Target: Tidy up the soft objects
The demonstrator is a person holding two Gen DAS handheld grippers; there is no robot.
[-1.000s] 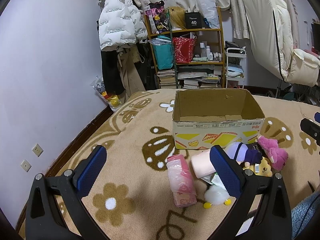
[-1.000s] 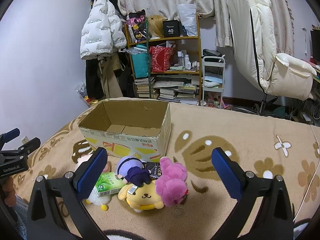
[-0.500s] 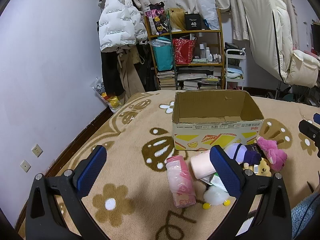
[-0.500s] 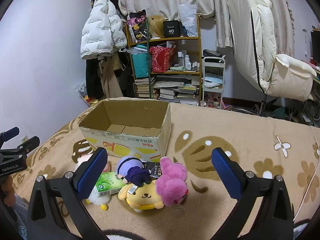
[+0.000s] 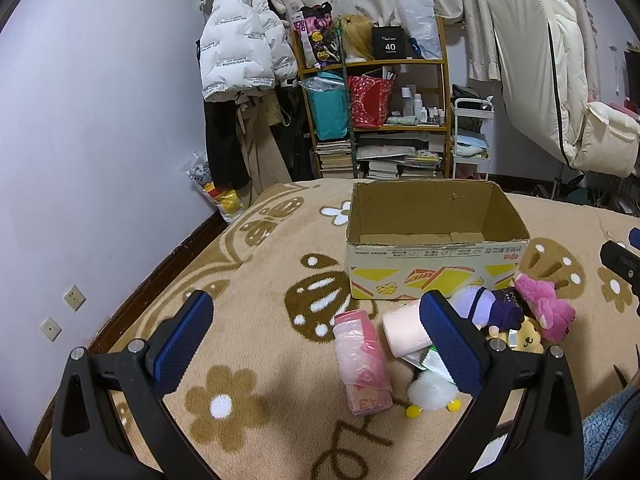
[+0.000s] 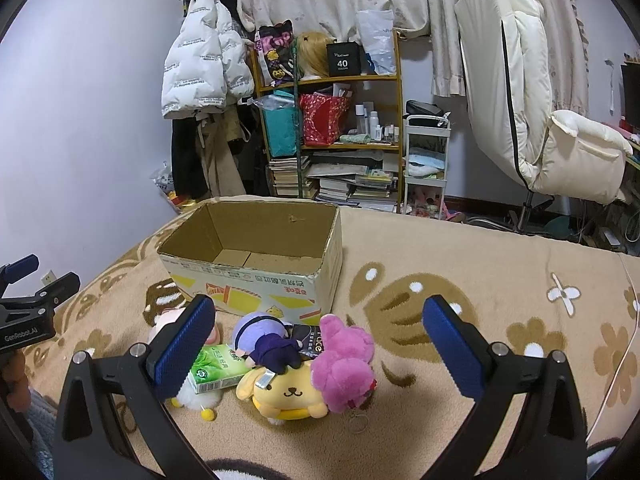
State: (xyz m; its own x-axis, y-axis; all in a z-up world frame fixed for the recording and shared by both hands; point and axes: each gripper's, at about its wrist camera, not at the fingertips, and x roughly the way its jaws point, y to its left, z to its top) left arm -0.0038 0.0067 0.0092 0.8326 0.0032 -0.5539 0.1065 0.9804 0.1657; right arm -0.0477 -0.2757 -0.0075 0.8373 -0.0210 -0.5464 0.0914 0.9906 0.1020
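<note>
An open, empty cardboard box [image 5: 436, 268] [image 6: 256, 280] stands on a beige patterned blanket. In front of it lies a pile: a pink plush [image 6: 344, 364] [image 5: 544, 308], a yellow dog plush [image 6: 284, 392], a purple doll [image 6: 268, 340] [image 5: 484, 304], a green tissue pack [image 6: 216, 368], a white fluffy toy [image 5: 432, 392], a pink roll [image 5: 404, 328] and a pink wrapped pack [image 5: 362, 360]. My left gripper [image 5: 316, 340] is open and empty, above the blanket left of the pile. My right gripper [image 6: 320, 344] is open and empty, held over the pile.
A cluttered shelf [image 6: 332, 132] with books, bags and bottles stands behind the bed, with a white jacket [image 6: 204, 64] hanging to its left. A cream chair [image 6: 540, 112] is at the right. A wall [image 5: 100, 140] borders the bed's left edge.
Both grippers have barely shifted; the left view has drifted slightly. Nothing has been taken hold of or moved.
</note>
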